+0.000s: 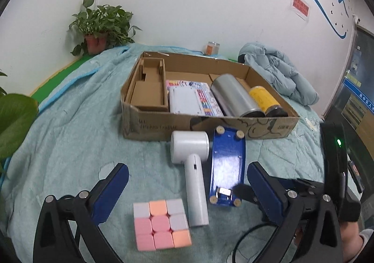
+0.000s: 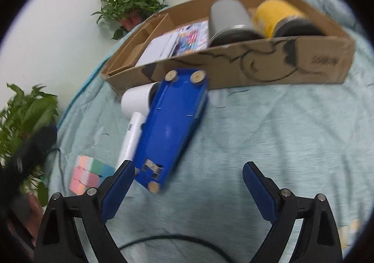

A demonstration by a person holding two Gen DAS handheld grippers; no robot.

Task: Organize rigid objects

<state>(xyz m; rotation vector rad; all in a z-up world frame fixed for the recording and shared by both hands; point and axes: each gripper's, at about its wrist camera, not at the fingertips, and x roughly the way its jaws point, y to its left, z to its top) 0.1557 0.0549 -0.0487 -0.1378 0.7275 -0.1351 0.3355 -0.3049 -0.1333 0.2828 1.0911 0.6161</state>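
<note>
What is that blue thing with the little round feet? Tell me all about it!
The blue thing is a long, shiny plastic slab lying bottom-up on the teal blanket, just before the cardboard box. Round tan pads sit at its corners, and a small metal clip shows near one end. The white handheld device lies close beside it.

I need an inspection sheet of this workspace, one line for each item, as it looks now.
Surface: teal quilted cloth, wrinkled.
Job's things: cardboard box holds a silver cylinder, yellow can, white device on a colourful booklet. Outside: white handheld device, blue scale lying underside up, pastel cube.
Clutter: blue jacket, small jar.
Grippers: left gripper open; right gripper open; both empty.
Cables: black cable on the cloth.
Surroundings: white wall, potted plant.
</note>
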